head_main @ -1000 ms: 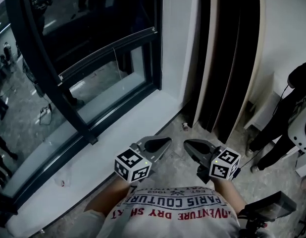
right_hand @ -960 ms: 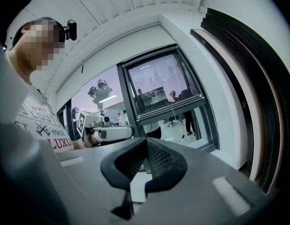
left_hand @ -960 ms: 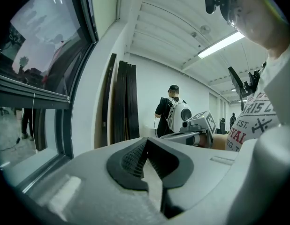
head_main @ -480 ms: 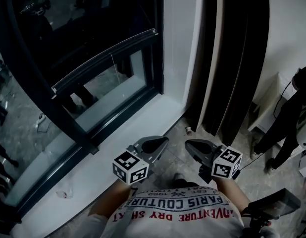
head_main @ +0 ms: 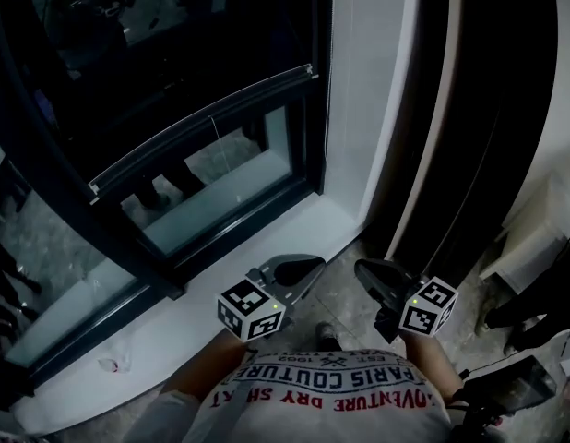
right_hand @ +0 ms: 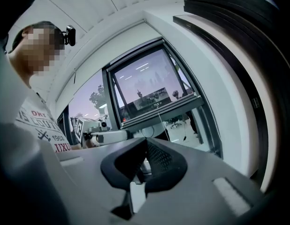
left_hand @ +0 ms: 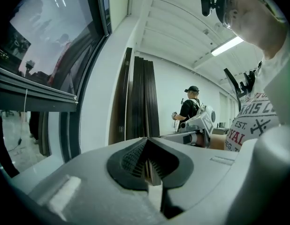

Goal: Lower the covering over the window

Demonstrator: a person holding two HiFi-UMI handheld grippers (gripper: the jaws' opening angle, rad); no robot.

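Left gripper (head_main: 303, 268) and right gripper (head_main: 366, 273): both shut tight, holding nothing, held low at the waist above the floor, just off the sill (head_main: 156, 326).

Shade rail (head_main: 202, 123): partway down the window (head_main: 220, 187), long axis across the pane, slanting lower left to upper right in the head view. Lies up and forward-left of both grippers, well apart from them. Thin cord (right_hand: 161, 122) hanging from about mid-rail.

Probably nearer the left gripper. Calls for jaws opened, then a reach up and left to catch cord or rail and draw it down.
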